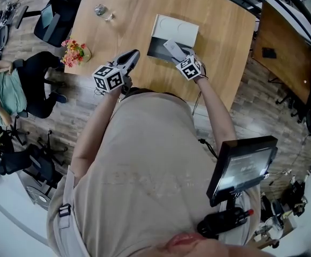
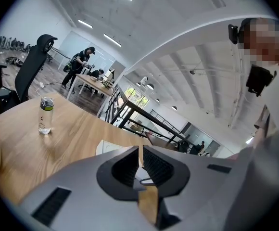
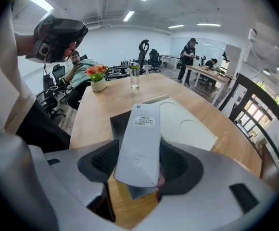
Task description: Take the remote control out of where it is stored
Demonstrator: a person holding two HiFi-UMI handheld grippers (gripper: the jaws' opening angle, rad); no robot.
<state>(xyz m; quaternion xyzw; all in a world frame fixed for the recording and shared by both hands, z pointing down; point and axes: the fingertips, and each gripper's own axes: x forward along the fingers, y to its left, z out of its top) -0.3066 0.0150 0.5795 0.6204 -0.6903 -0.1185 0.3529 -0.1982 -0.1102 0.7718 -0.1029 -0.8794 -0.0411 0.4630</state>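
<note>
The wooden surface (image 1: 220, 47) is mostly bare, with open room on both sides of the box (image 1: 176, 30). The box lies close to the near edge. Its white lid is laid back and a dark tray is on the near side.

The right gripper (image 3: 138, 165) is above the tray. Its jaws stand wide and are clamped on the sides of the remote control (image 3: 140, 138). The remote is tilted with its labelled back upward, and its far end reaches over the tray. Whether that end touches the tray cannot be told.

The left gripper (image 2: 140, 165) is at the near edge, left of the box and apart from it. Its jaws are together with nothing between them.

A person (image 1: 5, 87) sits off the left end of the surface, well apart from the work. A pot of flowers (image 1: 74, 51) stands at the left near corner. A water bottle (image 2: 45, 115) stands farther back on the left. Neither blocks the box.
</note>
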